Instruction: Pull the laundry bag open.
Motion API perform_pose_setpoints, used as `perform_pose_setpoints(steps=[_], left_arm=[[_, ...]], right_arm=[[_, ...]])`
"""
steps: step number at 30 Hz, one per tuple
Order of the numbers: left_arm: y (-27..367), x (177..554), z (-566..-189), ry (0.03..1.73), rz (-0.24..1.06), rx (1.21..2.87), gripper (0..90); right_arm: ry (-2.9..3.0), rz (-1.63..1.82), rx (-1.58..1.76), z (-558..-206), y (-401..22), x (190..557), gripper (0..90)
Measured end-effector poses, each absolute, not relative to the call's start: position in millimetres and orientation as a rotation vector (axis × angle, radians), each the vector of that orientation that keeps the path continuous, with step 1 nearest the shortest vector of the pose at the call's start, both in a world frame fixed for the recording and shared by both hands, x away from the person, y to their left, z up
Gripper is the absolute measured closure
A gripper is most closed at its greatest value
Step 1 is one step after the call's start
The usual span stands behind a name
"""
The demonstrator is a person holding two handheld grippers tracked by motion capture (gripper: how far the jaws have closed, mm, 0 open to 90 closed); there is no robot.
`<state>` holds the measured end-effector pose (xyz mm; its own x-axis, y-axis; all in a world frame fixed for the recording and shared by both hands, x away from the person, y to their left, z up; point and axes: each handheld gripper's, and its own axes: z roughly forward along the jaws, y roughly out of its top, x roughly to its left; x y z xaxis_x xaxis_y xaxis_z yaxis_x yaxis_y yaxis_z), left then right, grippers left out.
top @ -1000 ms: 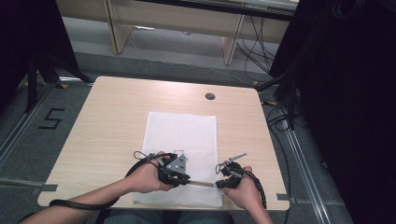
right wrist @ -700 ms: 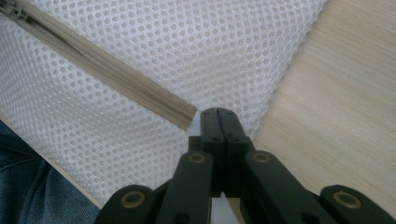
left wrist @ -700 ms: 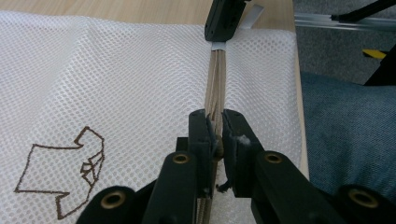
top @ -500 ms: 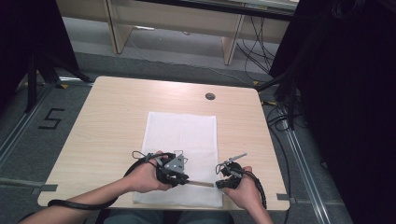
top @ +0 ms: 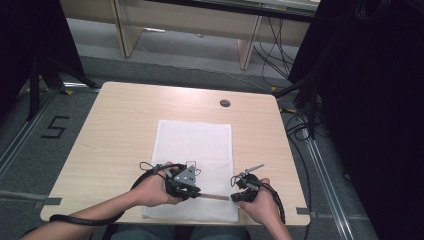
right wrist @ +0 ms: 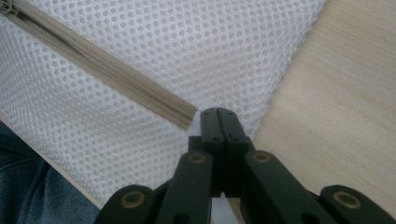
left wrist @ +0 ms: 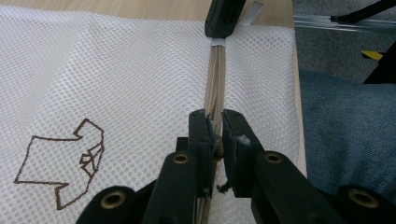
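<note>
A white mesh bag (top: 195,145) lies flat on the wooden table (top: 125,120), with a beige zipper (top: 215,196) along its near edge. My left gripper (top: 197,192) is at the zipper's left part; in the left gripper view the left gripper (left wrist: 215,123) is shut on the zipper pull (left wrist: 218,148), and the zipper (left wrist: 215,79) runs away from it. At the zipper's far end is my right gripper (left wrist: 217,37). In the right gripper view the right gripper (right wrist: 217,111) is shut, pinching the mesh just beside the zipper (right wrist: 107,70) end.
A brown outline logo (left wrist: 60,168) is printed on the mesh. A round cable hole (top: 225,103) sits at the table's far right. The bag's near edge lies close to the table's front edge, above the person's blue trousers (left wrist: 345,130). Dark curtains (top: 370,100) stand at the right.
</note>
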<state>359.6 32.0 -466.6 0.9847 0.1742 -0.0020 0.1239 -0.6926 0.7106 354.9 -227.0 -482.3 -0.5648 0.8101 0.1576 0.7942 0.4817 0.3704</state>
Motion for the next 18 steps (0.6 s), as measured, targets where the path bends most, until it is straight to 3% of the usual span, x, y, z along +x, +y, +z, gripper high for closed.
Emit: perform_pose_setpoints(steps=[18], left_arm=[[38.3,359.5,-465.3,0.210,0.087,2.358,82.3]], right_arm=[[2.671,0.644,1.429,-482.7,-227.4,355.4,90.0]])
